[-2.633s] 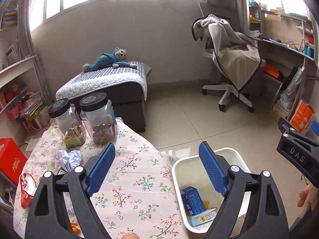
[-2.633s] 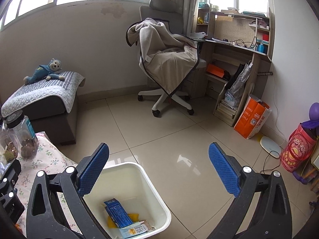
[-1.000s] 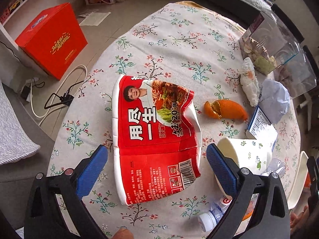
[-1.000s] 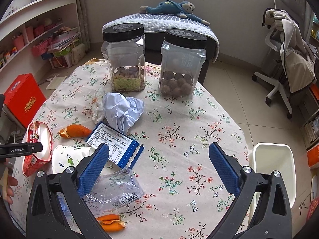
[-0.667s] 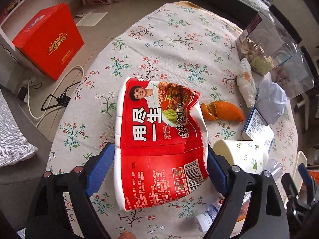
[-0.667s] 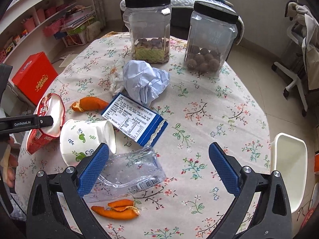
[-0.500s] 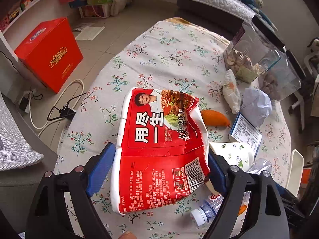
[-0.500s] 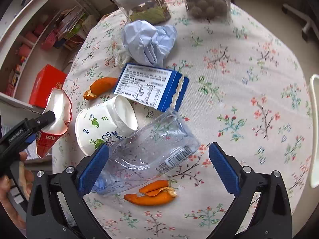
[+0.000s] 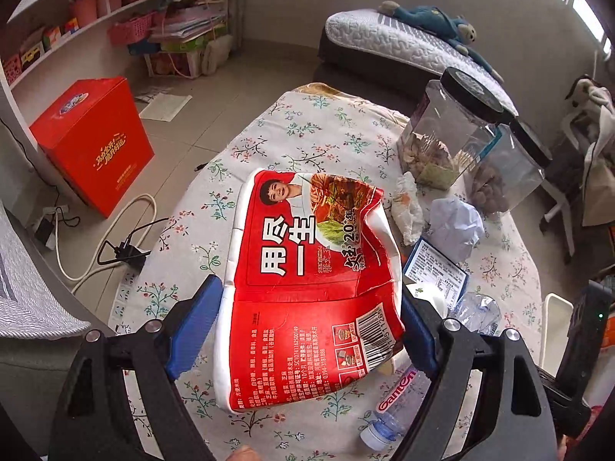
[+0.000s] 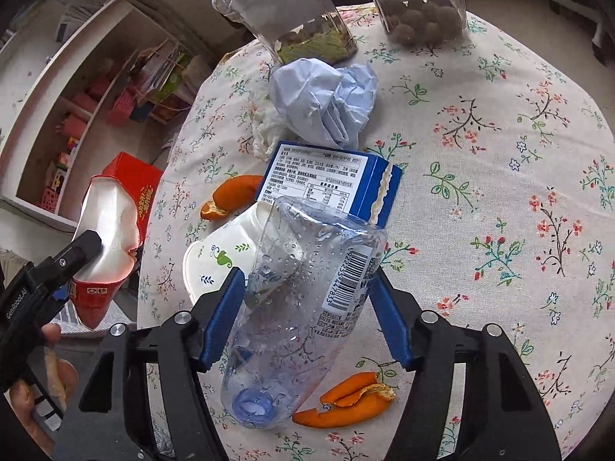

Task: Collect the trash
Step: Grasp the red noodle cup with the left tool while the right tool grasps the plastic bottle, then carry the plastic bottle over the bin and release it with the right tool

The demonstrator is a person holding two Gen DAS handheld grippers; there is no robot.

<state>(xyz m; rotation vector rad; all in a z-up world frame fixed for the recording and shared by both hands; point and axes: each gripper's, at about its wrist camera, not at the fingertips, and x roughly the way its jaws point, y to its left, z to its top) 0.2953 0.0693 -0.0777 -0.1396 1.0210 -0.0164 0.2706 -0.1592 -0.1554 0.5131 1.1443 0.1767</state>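
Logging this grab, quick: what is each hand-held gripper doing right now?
Left hand-held gripper: shut on the red noodle cup, lifted off the table.
Right hand-held gripper: jaws just closing around the clear plastic bottle; contact unclear.

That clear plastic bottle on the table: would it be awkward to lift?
The bottle looks empty, so probably light. Its thin clear wall likely dents under squeezing. Lying on its side, round, it might roll or slip.

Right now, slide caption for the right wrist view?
Right gripper closing on a clear plastic bottle amid trash on a floral tablecloth.
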